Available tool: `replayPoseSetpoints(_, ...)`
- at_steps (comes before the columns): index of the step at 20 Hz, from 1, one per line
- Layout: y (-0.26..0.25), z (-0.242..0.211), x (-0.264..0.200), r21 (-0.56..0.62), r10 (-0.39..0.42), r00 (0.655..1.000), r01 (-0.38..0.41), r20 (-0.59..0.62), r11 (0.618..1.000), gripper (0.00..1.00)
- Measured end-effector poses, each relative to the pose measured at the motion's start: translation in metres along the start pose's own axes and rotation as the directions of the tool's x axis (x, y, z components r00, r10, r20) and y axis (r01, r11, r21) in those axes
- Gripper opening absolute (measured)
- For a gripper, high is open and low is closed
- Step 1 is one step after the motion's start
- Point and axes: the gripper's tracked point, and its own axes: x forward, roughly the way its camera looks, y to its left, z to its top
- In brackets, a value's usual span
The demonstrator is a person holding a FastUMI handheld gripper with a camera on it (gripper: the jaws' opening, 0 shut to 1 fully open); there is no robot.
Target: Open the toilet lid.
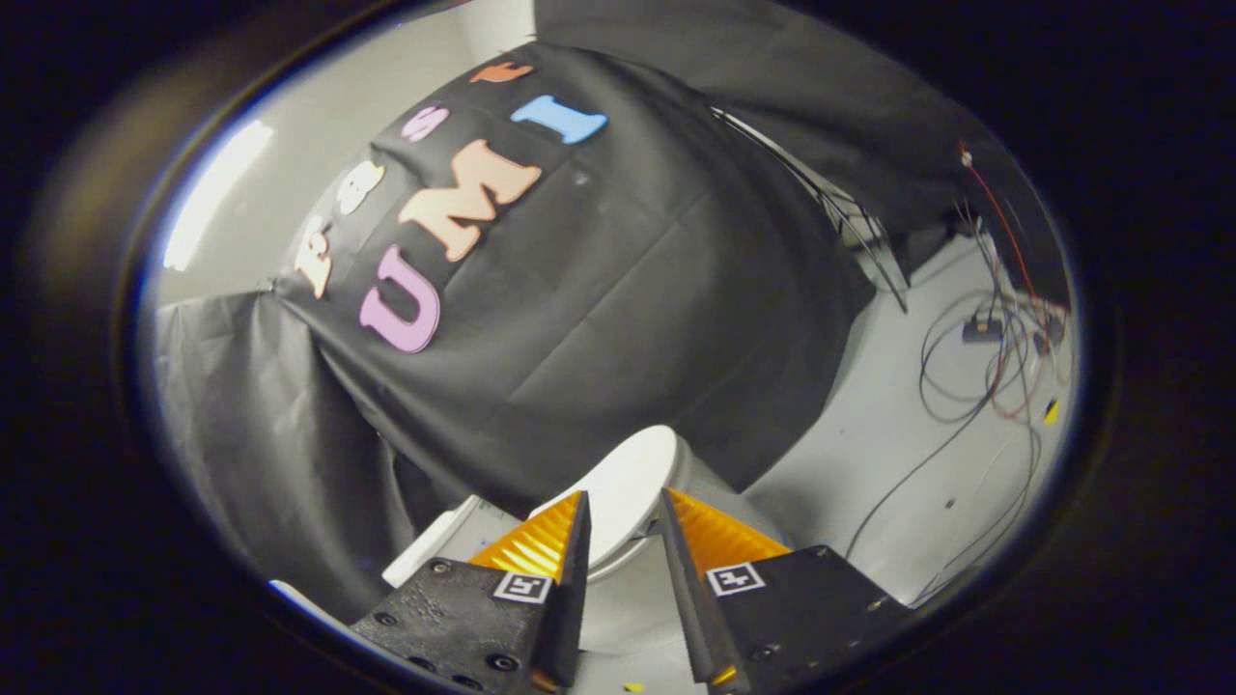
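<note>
Gripper view: toilet lid (628, 487) beyond hand-held gripper (624, 516).

The toilet lid (628, 483) is lying just ahead of the gripper (623, 526), showing between its parted jaws. The booth wall (599, 319) is hanging behind the toilet lid. Cables (975, 376) are lying on the floor (869, 405) to the toilet lid's right.
</note>
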Motion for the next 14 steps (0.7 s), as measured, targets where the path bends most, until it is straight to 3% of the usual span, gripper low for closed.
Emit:
replayPoseSetpoints(4,-0.003,-0.010,0.038,0.155,0.036,0.999,-0.035,-0.006,0.987,0.44)
replayPoseSetpoints(10,-0.006,-0.018,0.083,0.357,0.067,0.996,-0.081,0.051,0.930,0.44)
replayPoseSetpoints(14,-0.021,-0.035,0.103,0.449,0.047,0.998,-0.057,0.035,0.892,0.44)
